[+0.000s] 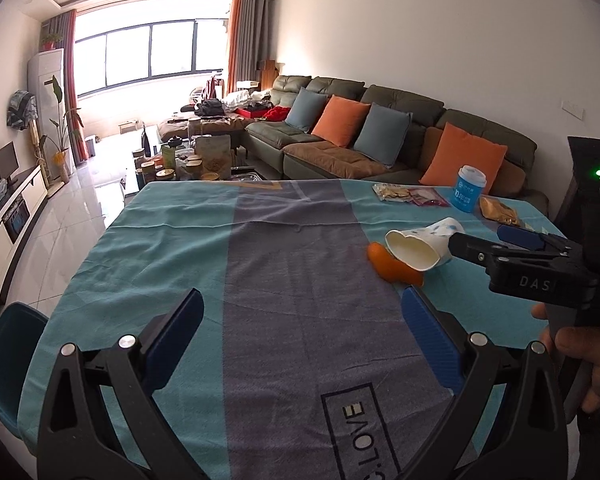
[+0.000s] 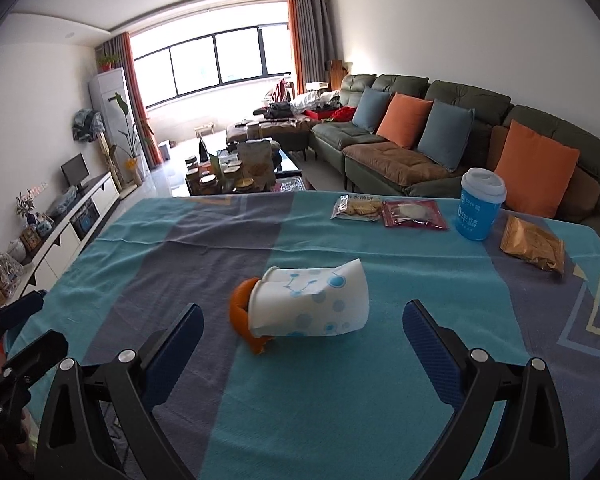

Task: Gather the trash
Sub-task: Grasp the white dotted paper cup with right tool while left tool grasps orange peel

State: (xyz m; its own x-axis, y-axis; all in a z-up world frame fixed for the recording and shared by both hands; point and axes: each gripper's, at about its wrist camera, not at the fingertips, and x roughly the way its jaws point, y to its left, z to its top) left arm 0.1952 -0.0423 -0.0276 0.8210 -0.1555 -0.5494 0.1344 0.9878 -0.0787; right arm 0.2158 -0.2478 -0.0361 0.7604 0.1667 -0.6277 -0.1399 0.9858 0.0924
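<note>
The crumpled white paper cup with blue dots lay tipped on the tabletop, at twelve o'clock from the spread right hand-held gripper. Light and crushable, it likely suited a gentle mid-wall pinch. The left hand-held gripper was spread too.

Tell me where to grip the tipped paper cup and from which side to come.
Grip the paper cup across its crushed mid-body, coming from its base end with the open right gripper. It lies on its side, mouth against the orange peel, so the sidewalls face both fingers.
</note>
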